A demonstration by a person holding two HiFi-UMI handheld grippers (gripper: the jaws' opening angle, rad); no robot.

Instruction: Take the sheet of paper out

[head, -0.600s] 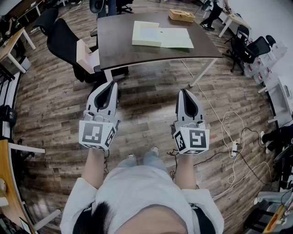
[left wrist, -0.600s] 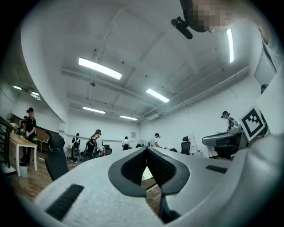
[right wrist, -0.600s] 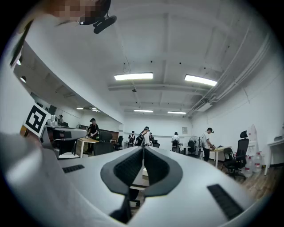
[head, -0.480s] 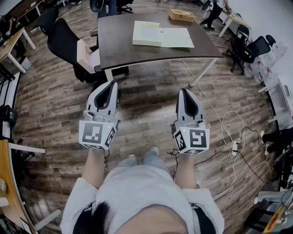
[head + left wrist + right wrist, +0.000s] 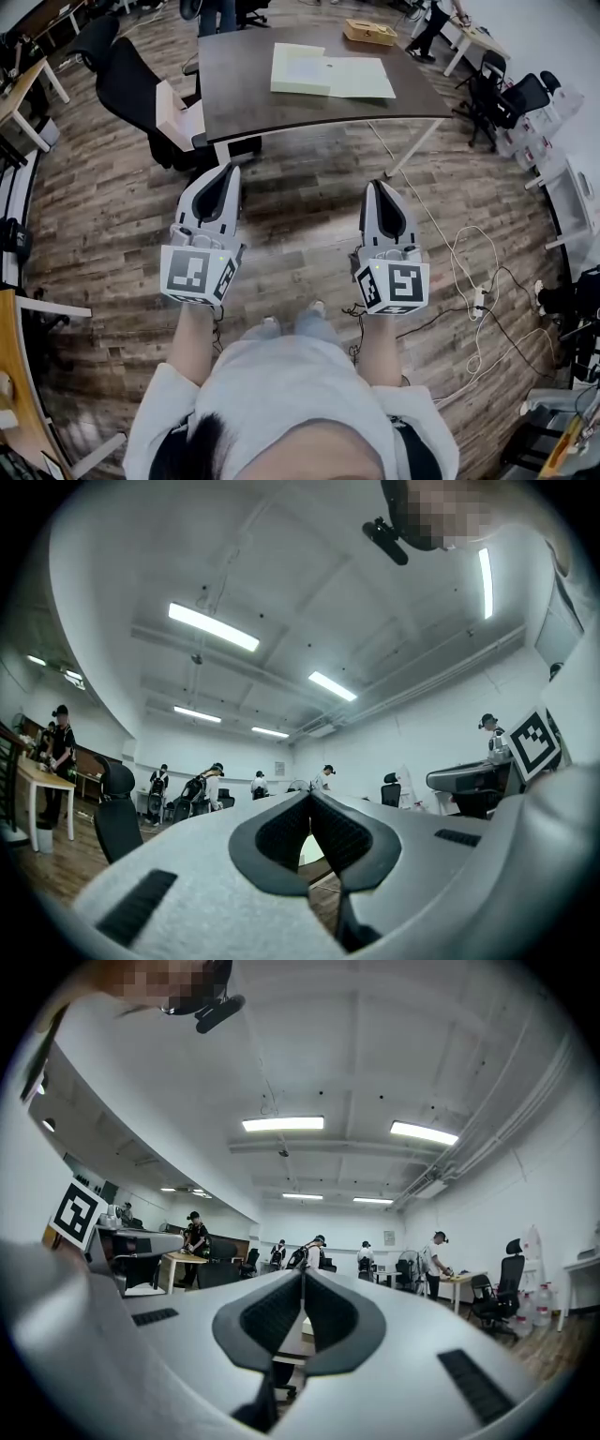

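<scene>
A dark table [image 5: 248,103] stands ahead of me, beyond both grippers. On it lie a pale green folder [image 5: 298,67] and, touching its right side, a flat pale sheet of paper [image 5: 362,79]. My left gripper [image 5: 228,171] and right gripper [image 5: 379,186] hover side by side over the wooden floor, well short of the table. Both point forward and roughly level. Each is shut with its tips meeting and nothing between them, as the left gripper view [image 5: 309,797] and the right gripper view [image 5: 302,1274] also show.
A cardboard box [image 5: 370,32] sits at the table's far edge. Black office chairs [image 5: 131,82] stand at the table's left, more chairs [image 5: 511,98] at the right. Cables and a power strip [image 5: 480,302] lie on the floor at right. Several people stand at far desks.
</scene>
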